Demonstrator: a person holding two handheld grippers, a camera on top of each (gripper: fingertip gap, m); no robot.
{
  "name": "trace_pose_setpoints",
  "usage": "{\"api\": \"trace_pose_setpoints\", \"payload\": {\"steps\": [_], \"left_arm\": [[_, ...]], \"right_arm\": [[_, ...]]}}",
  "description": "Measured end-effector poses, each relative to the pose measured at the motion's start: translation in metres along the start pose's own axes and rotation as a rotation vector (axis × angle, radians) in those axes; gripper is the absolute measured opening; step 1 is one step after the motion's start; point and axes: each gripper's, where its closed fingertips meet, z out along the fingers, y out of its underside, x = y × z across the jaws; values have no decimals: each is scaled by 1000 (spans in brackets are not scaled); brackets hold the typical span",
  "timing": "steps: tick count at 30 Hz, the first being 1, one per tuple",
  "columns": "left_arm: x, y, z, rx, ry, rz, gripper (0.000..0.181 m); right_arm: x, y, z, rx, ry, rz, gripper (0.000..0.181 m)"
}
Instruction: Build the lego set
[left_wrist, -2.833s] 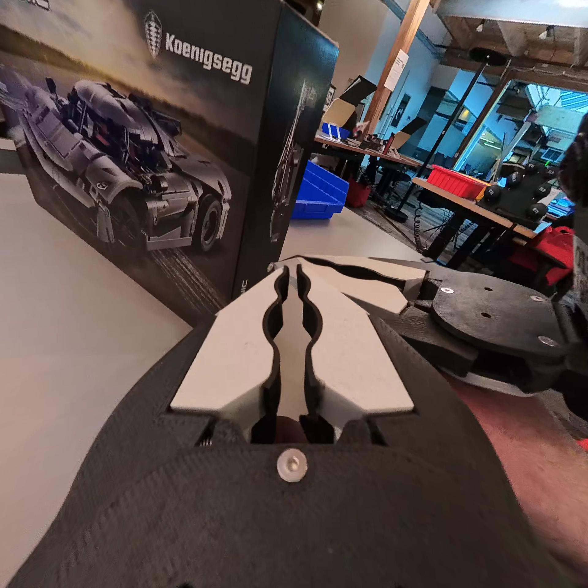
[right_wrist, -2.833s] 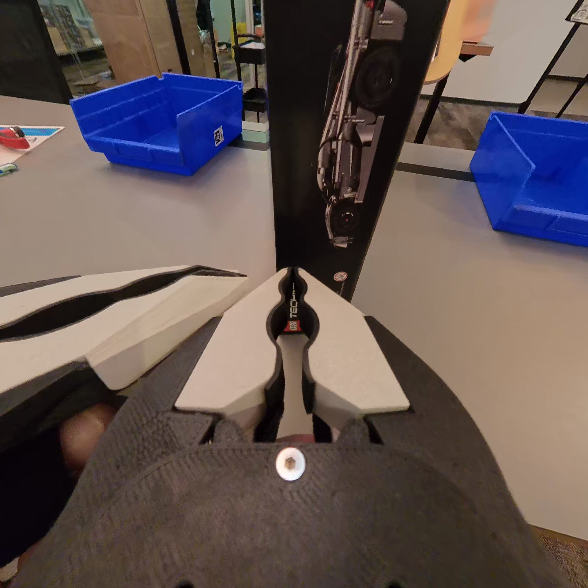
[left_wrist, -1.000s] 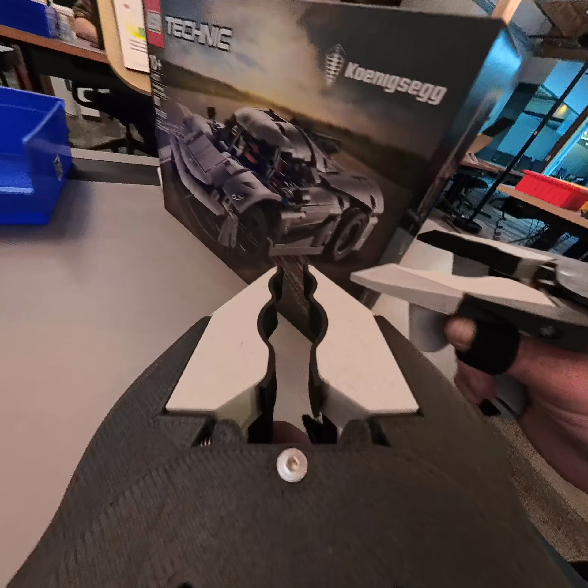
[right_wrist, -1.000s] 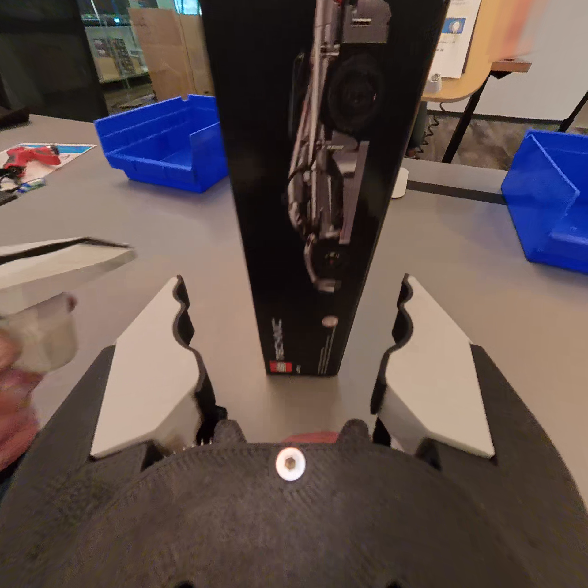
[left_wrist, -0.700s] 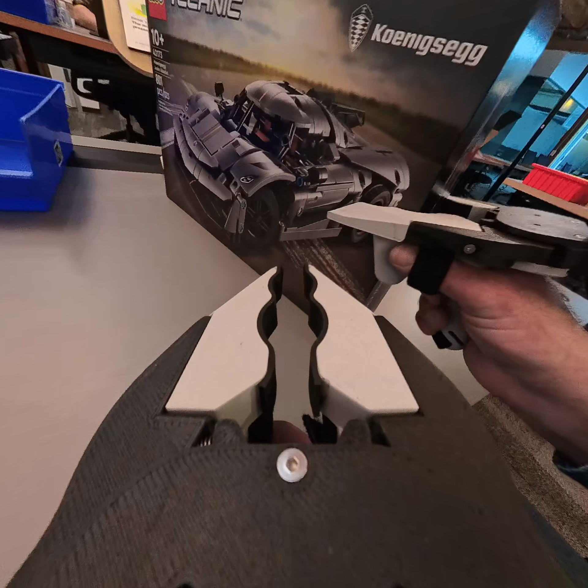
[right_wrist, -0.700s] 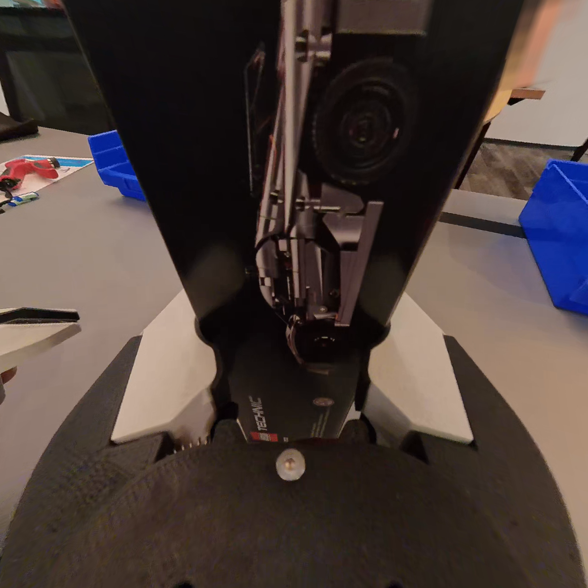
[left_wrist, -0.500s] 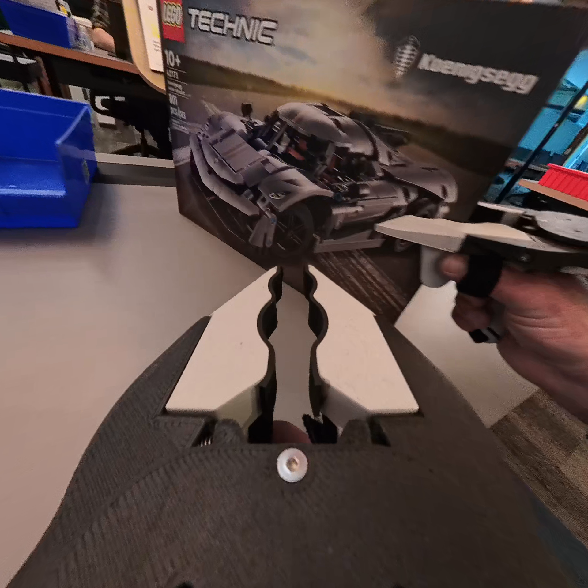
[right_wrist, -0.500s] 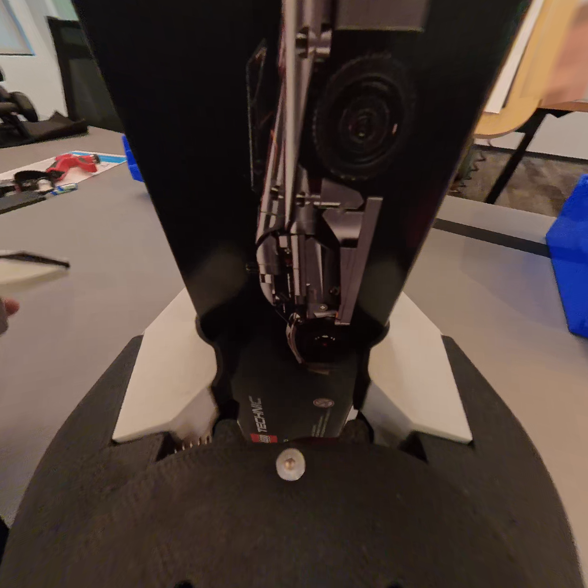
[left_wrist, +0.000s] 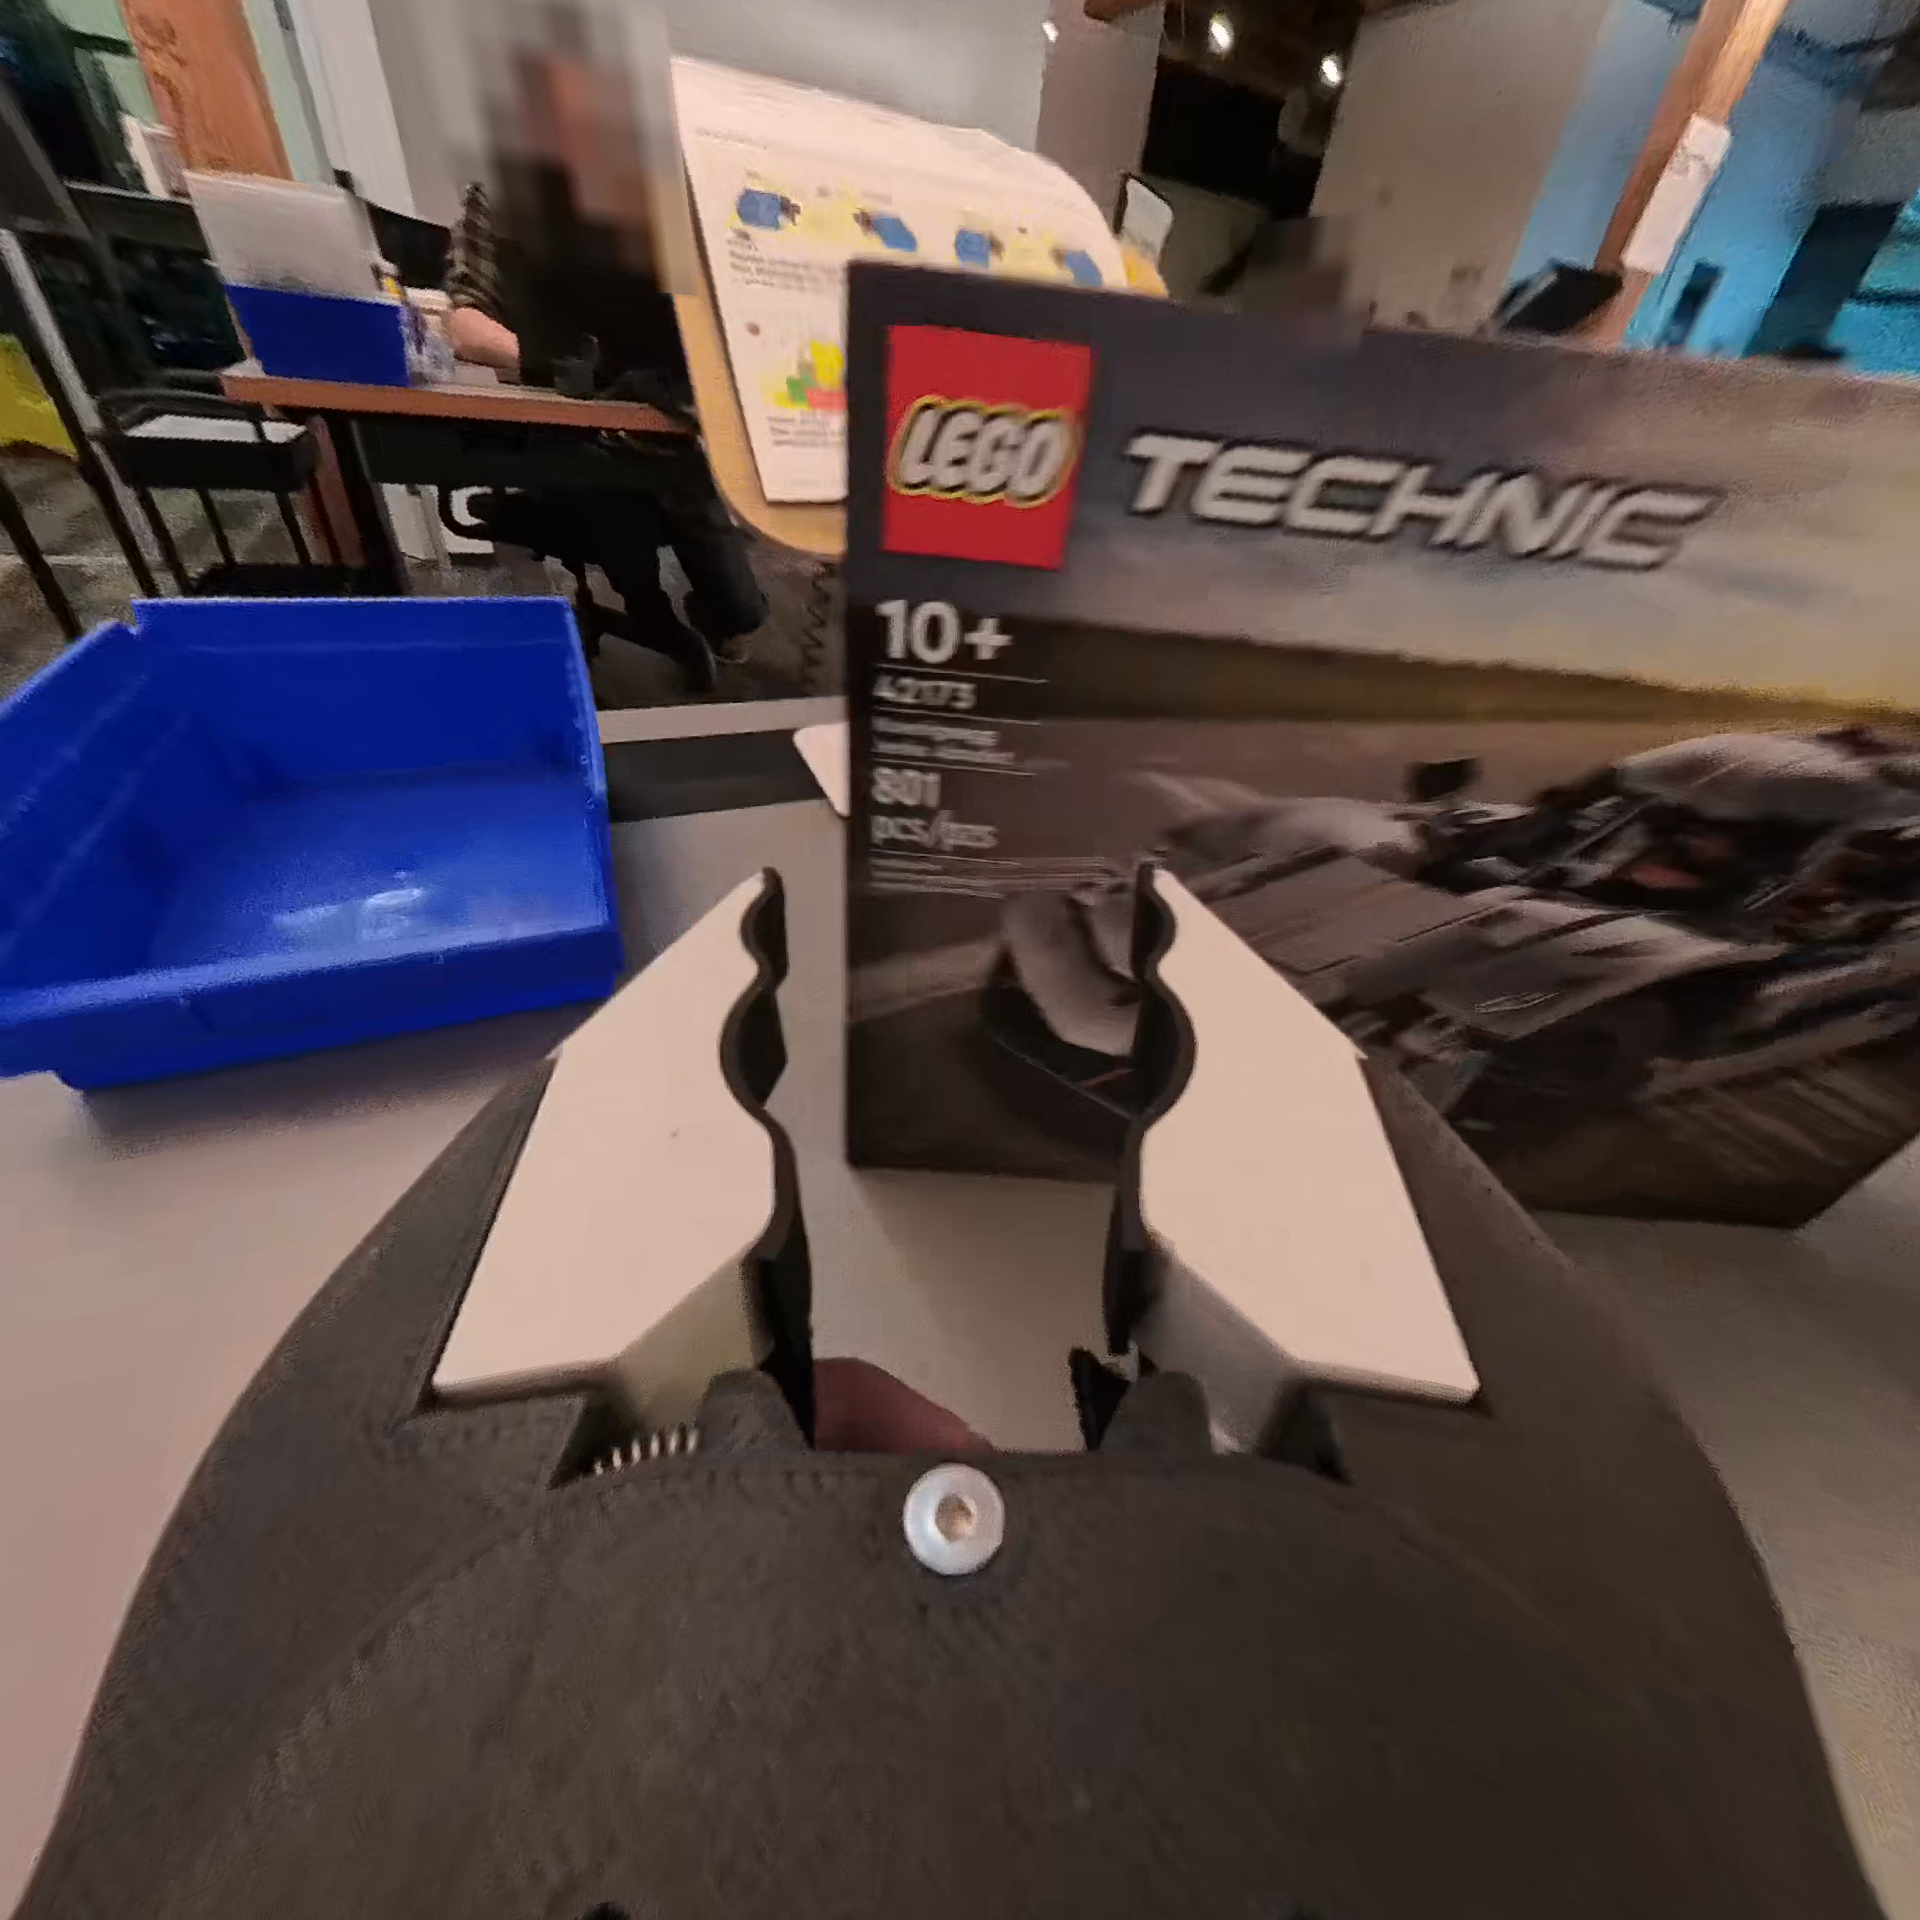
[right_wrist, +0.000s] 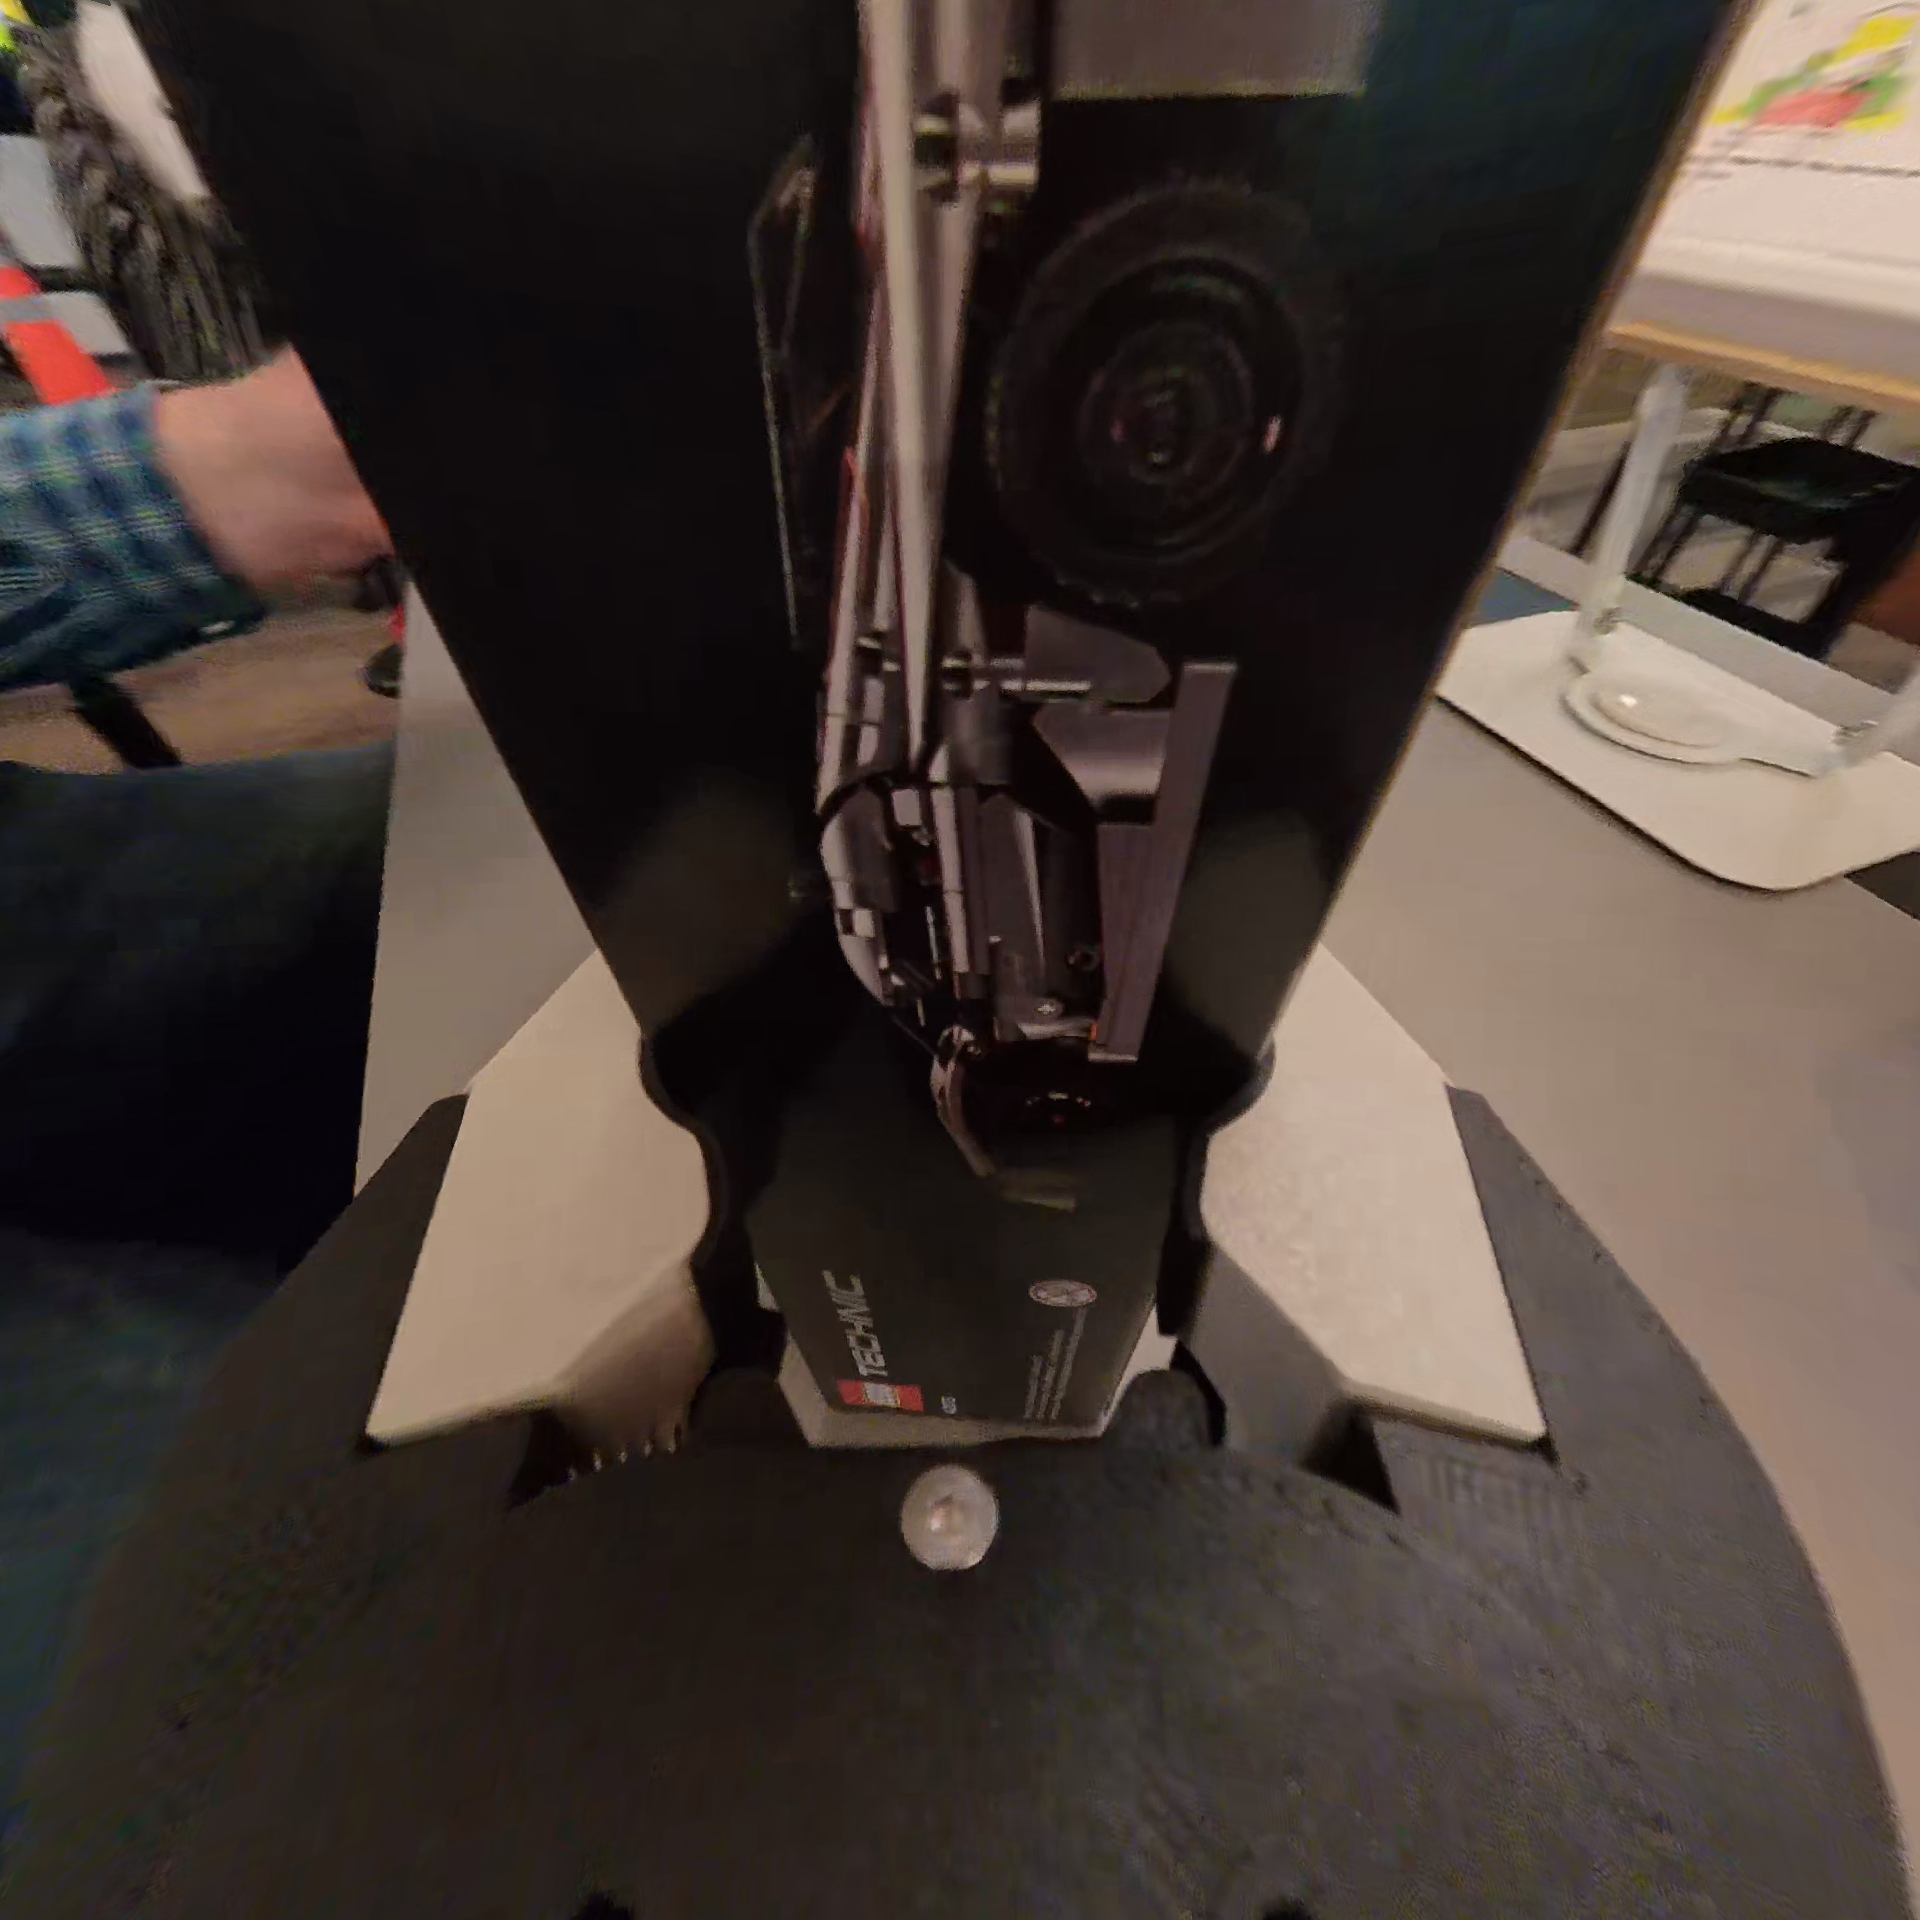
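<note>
White fingers of the right gripper (right_wrist: 951, 1049) clamp the narrow end of the dark lego box (right_wrist: 935, 520), one on each side. The left gripper (left_wrist: 956, 904) has its fingers spread apart and holds nothing; the box's (left_wrist: 1351, 748) near corner stands just ahead of their gap on the grey desk (left_wrist: 208, 1247). A blue bin (left_wrist: 301, 842) sits to its left.

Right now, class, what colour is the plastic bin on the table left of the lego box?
Blue: the bin shows best in the left wrist view.
</note>
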Motion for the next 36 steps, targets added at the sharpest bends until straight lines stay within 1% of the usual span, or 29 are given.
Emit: {"api": "trace_pose_setpoints", "payload": {"steps": [1,3,5,7,8,9,10,12,14,16,18,21,23,25,27,28,29,30,31,33,36], "left_arm": [[-10,6,7,-32,25,7,67],[-23,14,19,-64,106,-35,84],[-30,19,28,-97,186,-69,91],[-32,22,38,-110,220,-15,94],[-30,23,44,-112,246,5,94],[-27,27,51,-125,279,14,95],[-27,32,59,-147,280,36,96],[-20,36,70,-155,321,84,94],[-7,40,76,-182,406,56,90],[5,41,76,-177,468,34,75],[6,41,77,-162,462,26,74],[7,43,71,-163,434,74,74],[9,44,61,-173,421,65,72],[10,47,48,-165,414,112,67],[9,47,33,-169,447,137,57],[9,46,26,-162,468,170,56],[3,41,22,-137,453,199,69],[-6,33,20,-116,445,191,82],[-11,26,18,-106,464,161,90],[-21,14,21,-72,473,157,101],[-8,18,36,-120,560,210,118]], "right_arm": [[2,0,-1,10,-22,15,99],[12,5,-4,-17,7,71,115],[15,5,-10,2,80,53,109],[13,3,-14,18,134,53,109],[18,7,-15,-1,182,55,102],[18,9,-14,-14,184,54,100],[17,9,-12,-10,179,51,95],[19,9,-10,-13,187,52,97],[21,8,-10,5,175,54,96],[22,6,-10,33,147,63,95],[26,5,-10,44,130,63,95],[33,6,-10,51,95,38,95],[37,6,-10,42,54,32,95],[40,7,-11,36,13,26,95],[42,7,-11,20,-17,23,96],[42,6,-12,7,-24,23,97],[40,2,-13,16,-38,21,102],[39,-2,-15,27,-39,12,105],[41,-5,-17,32,-25,-3,107],[44,-7,-19,46,-27,5,108],[42,0,-11,23,-59,10,102]]}}
